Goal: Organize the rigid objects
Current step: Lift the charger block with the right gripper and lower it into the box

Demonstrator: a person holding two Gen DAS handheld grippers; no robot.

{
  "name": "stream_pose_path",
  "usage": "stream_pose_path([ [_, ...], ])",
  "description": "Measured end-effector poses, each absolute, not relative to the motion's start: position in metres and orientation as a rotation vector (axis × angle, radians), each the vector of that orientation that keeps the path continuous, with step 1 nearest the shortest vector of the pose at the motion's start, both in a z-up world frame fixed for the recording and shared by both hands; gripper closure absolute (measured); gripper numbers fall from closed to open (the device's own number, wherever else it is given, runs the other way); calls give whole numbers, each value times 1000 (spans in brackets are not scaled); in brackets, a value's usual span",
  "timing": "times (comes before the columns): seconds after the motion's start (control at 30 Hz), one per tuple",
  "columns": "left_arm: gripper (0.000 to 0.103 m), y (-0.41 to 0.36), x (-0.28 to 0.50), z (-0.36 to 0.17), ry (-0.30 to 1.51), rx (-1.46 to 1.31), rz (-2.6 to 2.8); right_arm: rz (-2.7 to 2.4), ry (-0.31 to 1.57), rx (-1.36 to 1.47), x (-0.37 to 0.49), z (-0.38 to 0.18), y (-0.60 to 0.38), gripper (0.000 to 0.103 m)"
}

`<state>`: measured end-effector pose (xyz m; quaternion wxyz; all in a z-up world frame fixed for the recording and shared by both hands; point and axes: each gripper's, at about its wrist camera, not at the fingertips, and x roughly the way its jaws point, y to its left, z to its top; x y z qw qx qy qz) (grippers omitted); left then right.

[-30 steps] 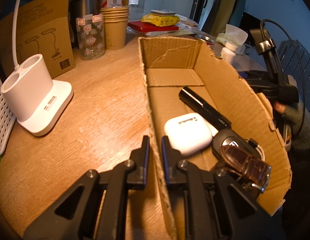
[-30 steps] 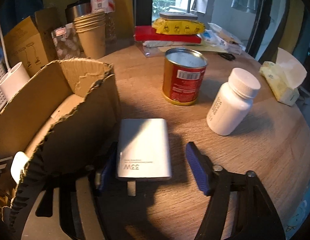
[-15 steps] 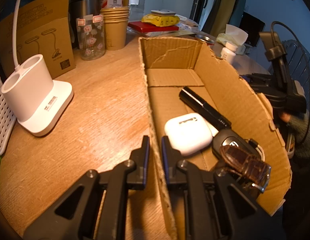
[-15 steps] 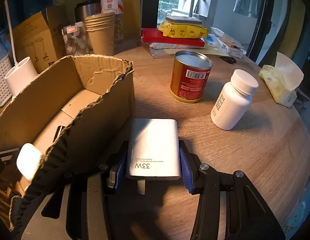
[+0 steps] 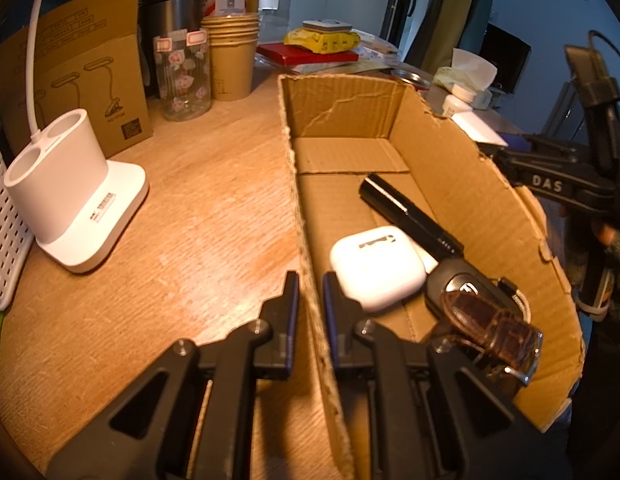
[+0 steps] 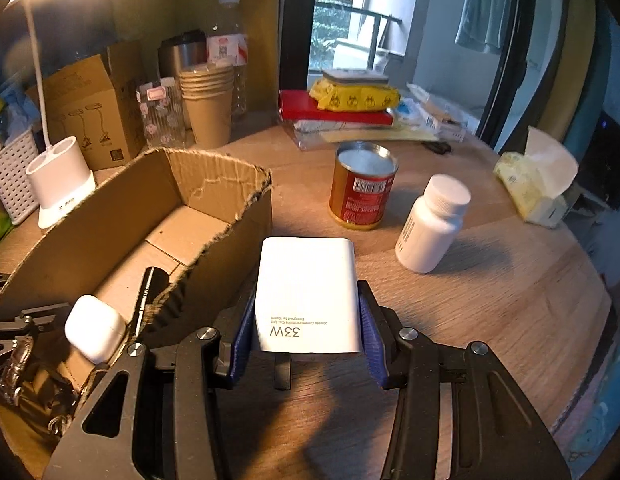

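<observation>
Wooden desk (image 6: pixel 490 300) under lamplight: the white charger (image 6: pixel 307 296) sits clamped in the right gripper (image 6: pixel 305 346), tilted downward just beside the cardboard box (image 6: pixel 81 216). Left gripper (image 5: pixel 310 312), angled down, pinches the box's near wall.

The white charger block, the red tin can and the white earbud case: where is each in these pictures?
white charger block (image 6: pixel 307 296), right wrist view, middle of its top face.
red tin can (image 6: pixel 362 196), right wrist view, on its labelled side.
white earbud case (image 5: pixel 377 266), left wrist view, centre of its lid.
</observation>
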<state>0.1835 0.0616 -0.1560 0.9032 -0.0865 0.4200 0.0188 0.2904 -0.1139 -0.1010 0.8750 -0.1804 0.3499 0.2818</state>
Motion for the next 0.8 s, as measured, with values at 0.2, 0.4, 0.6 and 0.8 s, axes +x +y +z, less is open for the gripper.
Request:
stream_pose_path([
  [0.2,90,62,184,-156,868,-179,38,597,678,-389,275,-83,-111,54],
  [0.4,90,62,183,-156,868,-179,39,628,640,-404,259,-69,-104,54],
  [0.6,90,62,183,-156,868,-179,39,664,613,-404,250,-59,-94,54],
  [0.8,90,61,183,-156,868,-179,39,706,607,-410,243,-58,-78,54],
])
